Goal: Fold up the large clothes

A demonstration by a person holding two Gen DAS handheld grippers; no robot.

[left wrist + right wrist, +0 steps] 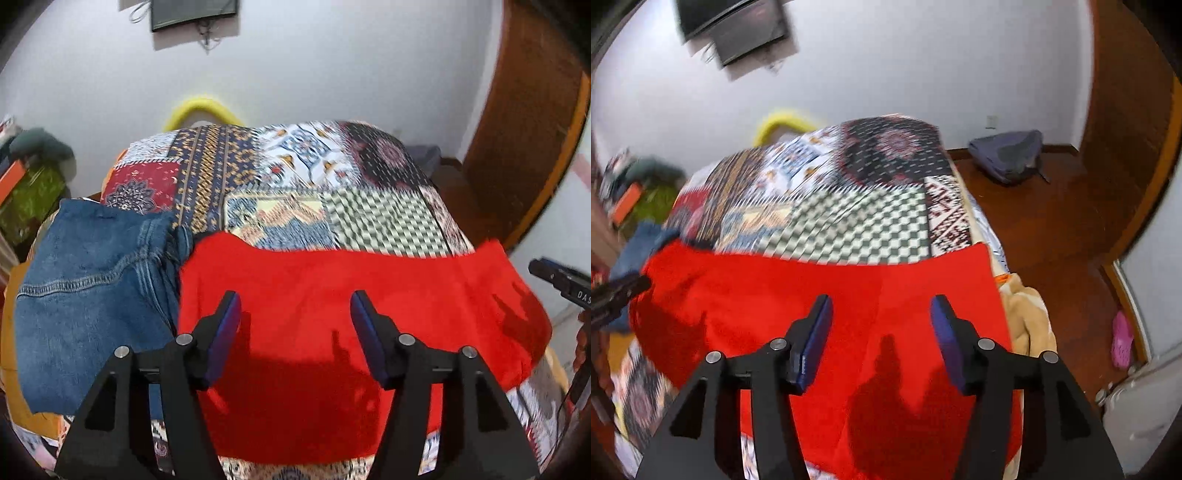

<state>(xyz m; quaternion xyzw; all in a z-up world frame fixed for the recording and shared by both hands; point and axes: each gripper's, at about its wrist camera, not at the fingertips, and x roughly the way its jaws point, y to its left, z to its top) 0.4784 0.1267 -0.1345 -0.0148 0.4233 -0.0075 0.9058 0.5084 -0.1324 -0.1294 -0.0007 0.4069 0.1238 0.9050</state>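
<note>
The red cloth (pixel 332 332) lies spread flat on the patchwork bedspread (pixel 295 177), across the near part of the bed. Its long axis runs side to side, from 9 to 3 o'clock in both wrist views, with a straight far edge facing 12 o'clock. In the right wrist view its right edge hangs near the bed's side, just beside a beige blanket (pixel 1030 317).

Folded blue jeans (pixel 92 291) lie at 9 o'clock of the red cloth, touching its left edge, stitched seam running roughly side to side.

The left gripper (pixel 295 314) hovers over the red cloth with its jaws parted and nothing between the blue pads. The right gripper (pixel 881 317) is likewise released, jaws apart above the cloth, empty. In the left wrist view the right gripper shows at 3 o'clock, bearing white letters that read "DAS"; the rest is cut off.

A grey backpack (pixel 1008 155) sits on the wooden floor (pixel 1052 229) at 1 o'clock, well apart from the bed.
</note>
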